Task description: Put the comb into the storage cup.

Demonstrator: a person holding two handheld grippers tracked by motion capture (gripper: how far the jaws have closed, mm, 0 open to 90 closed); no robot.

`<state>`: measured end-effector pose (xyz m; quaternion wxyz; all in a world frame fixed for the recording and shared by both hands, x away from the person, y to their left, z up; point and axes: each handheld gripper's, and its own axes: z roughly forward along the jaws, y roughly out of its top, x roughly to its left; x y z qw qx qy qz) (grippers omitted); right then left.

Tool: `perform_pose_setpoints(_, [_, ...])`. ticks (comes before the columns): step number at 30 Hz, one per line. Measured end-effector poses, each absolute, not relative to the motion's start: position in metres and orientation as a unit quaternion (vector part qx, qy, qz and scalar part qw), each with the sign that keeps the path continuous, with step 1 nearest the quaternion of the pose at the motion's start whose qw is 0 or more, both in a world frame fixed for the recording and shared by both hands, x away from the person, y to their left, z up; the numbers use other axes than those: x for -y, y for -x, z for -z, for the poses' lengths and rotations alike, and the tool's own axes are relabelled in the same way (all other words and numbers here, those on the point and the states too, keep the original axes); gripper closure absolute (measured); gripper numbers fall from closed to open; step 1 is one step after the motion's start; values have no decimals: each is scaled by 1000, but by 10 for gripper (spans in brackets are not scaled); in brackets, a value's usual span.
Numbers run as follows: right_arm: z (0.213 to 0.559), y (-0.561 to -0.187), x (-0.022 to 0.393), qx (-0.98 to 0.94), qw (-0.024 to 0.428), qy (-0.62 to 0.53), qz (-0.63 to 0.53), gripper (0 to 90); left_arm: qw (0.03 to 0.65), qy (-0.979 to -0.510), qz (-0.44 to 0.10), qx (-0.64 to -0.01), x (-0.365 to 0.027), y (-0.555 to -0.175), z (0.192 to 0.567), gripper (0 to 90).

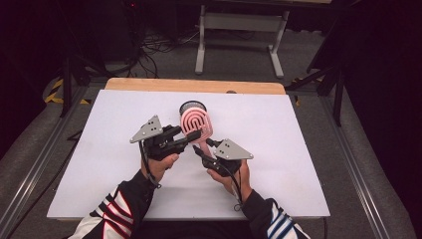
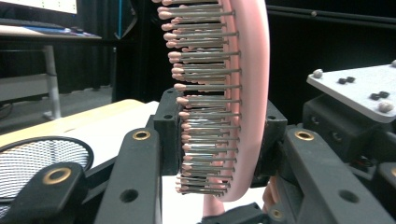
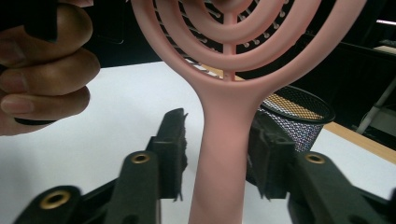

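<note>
1. Pink plastic sits between both pairs of jaws: a hairbrush [image 1: 196, 125] is held up off the white table [image 1: 99, 149], in front of the person and midway between the two hands.
2. Nearest the person, the right gripper [image 1: 203, 149] has the brush handle [image 3: 223, 154] standing between its jaws. In the right gripper view there is a gap on the left side of the handle and the right pad sits close against it or just off it, so this grip looks let go, jaws apart.
3. Next, the left gripper [image 1: 191, 135] is clamped on the brush head [image 2: 243, 116], one pad against the bristle [image 2: 205, 84] tips and the other on the back of the head. It carries the brush now.
4. Behind the brush, a black mesh cup [image 1: 192, 107] stands upright on the table, with nothing in it that I can see.
5. My reading is a hand-over from right to left that is nearly finished. Left to do: pull the right gripper clear, then probably drop the brush into the cup.
</note>
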<state>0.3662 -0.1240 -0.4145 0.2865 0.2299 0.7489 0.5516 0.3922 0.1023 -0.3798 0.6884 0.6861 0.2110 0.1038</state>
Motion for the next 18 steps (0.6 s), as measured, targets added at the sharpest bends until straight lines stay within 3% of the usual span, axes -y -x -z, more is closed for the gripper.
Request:
perform_pose_setpoints(7, [411,-359,122,-753,306,-209,-545,501,685,-687,-116,-216,-105,-392,379,635])
perform_pose_setpoints(18, [404,-352,126,-743,326,-195,-550,325,677,-688,-130,-227,-115,-394,383,635])
